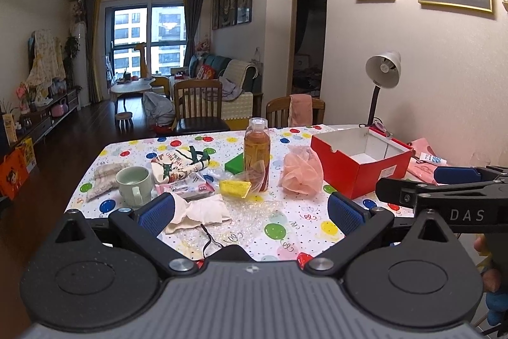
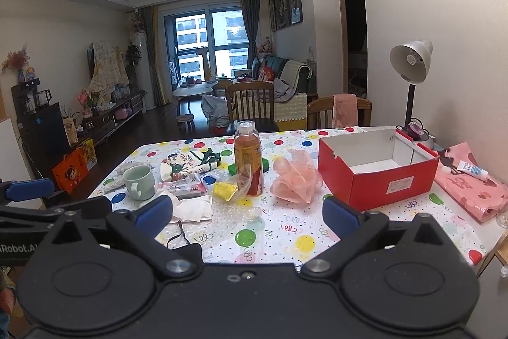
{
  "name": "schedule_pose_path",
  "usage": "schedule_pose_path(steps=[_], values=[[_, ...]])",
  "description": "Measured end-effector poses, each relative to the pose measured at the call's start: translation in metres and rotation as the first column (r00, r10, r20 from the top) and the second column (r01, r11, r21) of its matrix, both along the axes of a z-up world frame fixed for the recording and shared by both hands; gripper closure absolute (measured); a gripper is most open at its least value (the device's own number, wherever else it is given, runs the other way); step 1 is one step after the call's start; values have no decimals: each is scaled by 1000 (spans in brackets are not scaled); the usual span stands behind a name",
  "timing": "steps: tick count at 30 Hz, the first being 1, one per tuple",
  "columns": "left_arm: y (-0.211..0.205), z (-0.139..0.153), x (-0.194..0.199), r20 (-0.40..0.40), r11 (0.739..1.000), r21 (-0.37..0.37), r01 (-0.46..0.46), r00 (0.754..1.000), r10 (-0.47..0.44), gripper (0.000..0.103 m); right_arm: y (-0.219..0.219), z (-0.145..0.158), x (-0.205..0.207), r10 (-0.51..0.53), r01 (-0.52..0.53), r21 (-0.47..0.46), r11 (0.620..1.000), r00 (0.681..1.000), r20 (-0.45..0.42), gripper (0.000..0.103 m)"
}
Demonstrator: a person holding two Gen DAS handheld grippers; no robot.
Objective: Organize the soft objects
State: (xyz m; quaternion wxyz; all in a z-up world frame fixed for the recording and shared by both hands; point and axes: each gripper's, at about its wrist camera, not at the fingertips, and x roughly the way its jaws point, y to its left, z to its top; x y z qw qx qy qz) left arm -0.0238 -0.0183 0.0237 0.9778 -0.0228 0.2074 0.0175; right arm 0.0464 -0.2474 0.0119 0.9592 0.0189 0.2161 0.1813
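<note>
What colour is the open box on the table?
Red outside, white inside; the box shows best in the right wrist view.

Home: sofa [image 1: 235, 75], dining table [image 1: 285, 231].

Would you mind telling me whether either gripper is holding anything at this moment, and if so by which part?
Nothing is held. The left gripper and the right gripper both stand open above the table, with nothing between their fingers.

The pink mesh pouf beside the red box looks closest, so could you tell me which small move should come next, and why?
Probably ease the right gripper forward toward the pink mesh pouf. Both grippers are open and empty, the pouf lies loose beside the empty red box, and nothing blocks the way.
</note>
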Motion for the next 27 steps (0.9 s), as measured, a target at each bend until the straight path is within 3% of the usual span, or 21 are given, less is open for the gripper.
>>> schedule_pose_path(steps=[27], values=[[6,-9,13,-28,1000,-19,-7,1000,7,0,6,0,0,3,-3,-6,1000,1000,1,6]])
